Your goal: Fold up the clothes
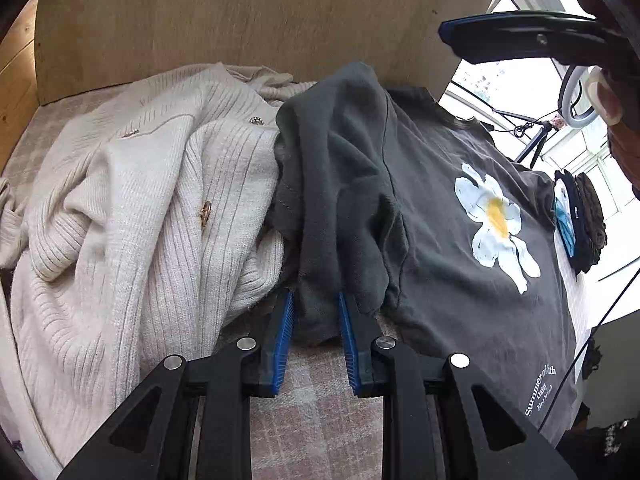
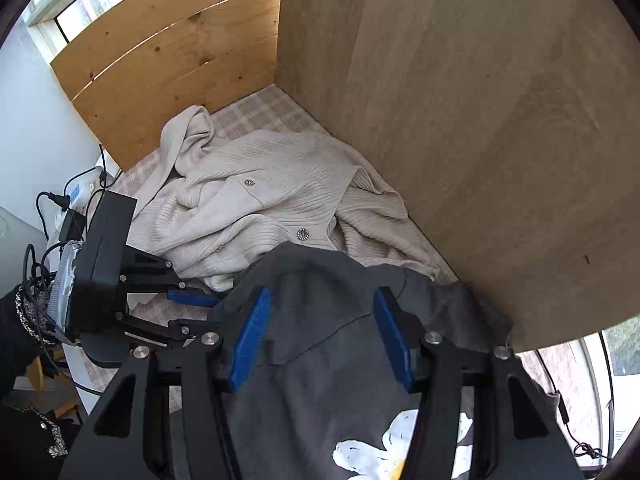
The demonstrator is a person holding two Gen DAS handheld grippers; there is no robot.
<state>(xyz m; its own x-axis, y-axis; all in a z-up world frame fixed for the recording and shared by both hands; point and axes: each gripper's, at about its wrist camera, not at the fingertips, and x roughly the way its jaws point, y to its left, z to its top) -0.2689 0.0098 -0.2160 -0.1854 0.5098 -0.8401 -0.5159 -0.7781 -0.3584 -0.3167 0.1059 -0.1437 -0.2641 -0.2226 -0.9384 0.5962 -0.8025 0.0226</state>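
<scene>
Cream cardigan [image 1: 132, 216]: ribbed knit with metal buttons, crumpled at the left of the checked tablecloth [image 1: 312, 412]; lies just beside the dark T-shirt, touching its bunched sleeve.
Dark T-shirt [image 1: 460, 280]: charcoal jersey, lies mostly flat to the right of the cardigan; white daisy print with yellow centre, white lettering near the hem.
T-shirt sleeve [image 1: 344, 184]: gathered into a thick fold that rises over the shirt body, its lower edge running down between the left jaws.
Left gripper [image 1: 316, 320]: blue ribbed pads clamped on the sleeve fold, cloth filling the narrow gap; fingers point forward and low over the tablecloth. In the right wrist view it enters from the left [image 2: 196, 312], held near level, pads buried in the shirt edge.
Right gripper [image 2: 322, 344]: jaws spread wide, nothing between the pads; hovers above the shoulder area of the T-shirt, tilted down toward it. Contact with the cloth cannot be told.
Wooden panels [image 2: 460, 120]: pale smooth board upright behind the clothes, knotty planks to its left.
Folded stack [image 1: 580, 220]: dark garments at the far right edge, well apart.
</scene>
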